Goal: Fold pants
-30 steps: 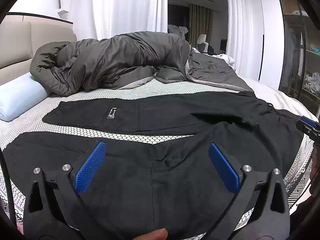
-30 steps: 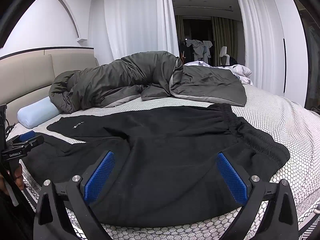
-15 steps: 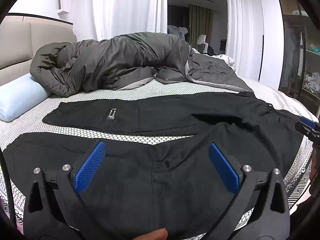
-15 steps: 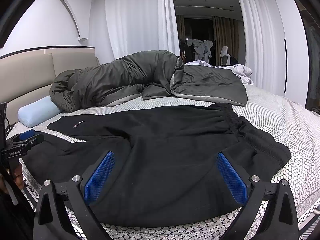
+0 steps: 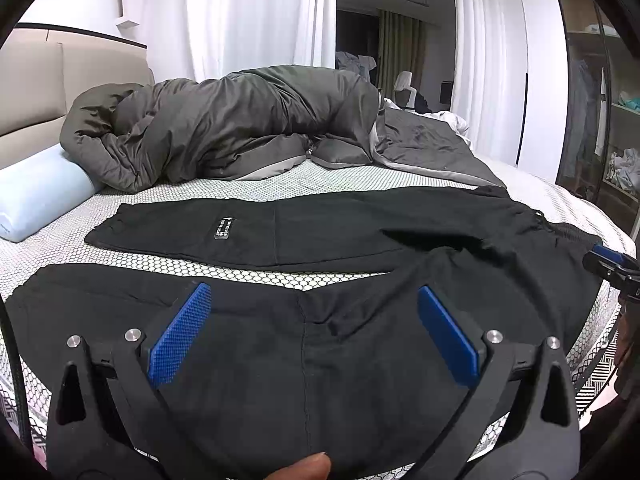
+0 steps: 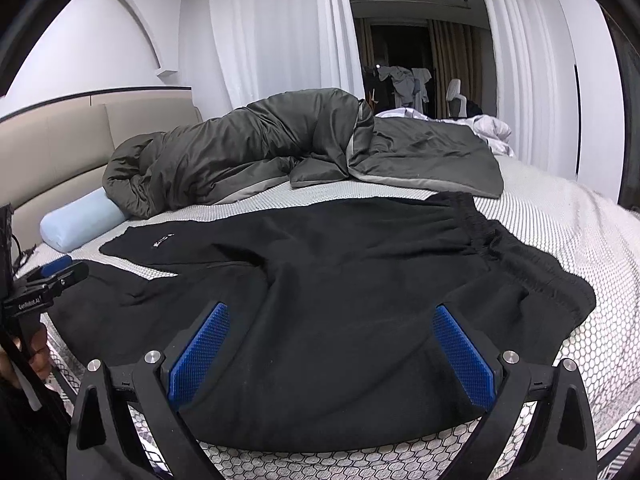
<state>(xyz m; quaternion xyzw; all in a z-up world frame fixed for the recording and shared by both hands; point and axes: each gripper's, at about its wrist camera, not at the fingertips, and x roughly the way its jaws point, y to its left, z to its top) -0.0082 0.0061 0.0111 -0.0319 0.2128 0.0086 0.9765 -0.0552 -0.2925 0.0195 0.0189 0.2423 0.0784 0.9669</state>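
Observation:
Black pants (image 5: pixel 320 240) lie spread flat on the bed, legs apart toward the left, waistband at the right (image 6: pixel 500 248). A small label (image 5: pixel 224 229) marks the far leg. My left gripper (image 5: pixel 314 304) hovers open over the near leg, blue pads wide apart with nothing between them. My right gripper (image 6: pixel 330 328) stands open above the seat and hip area near the bed's front edge, holding nothing. Each gripper shows at the edge of the other's view: the right one (image 5: pixel 612 266) and the left one (image 6: pixel 48 284).
A bunched grey duvet (image 5: pixel 240 124) lies across the back of the bed, with a pale blue bolster pillow (image 5: pixel 36 192) at the left by the beige headboard (image 6: pixel 60 140). White curtains, a doorway and open shelves (image 5: pixel 620 140) stand beyond. The honeycomb mattress cover (image 6: pixel 560 224) shows at the right.
Almost nothing has moved. Both grippers stay open in nearly the same spots, and the right wrist view has drifted very slightly.

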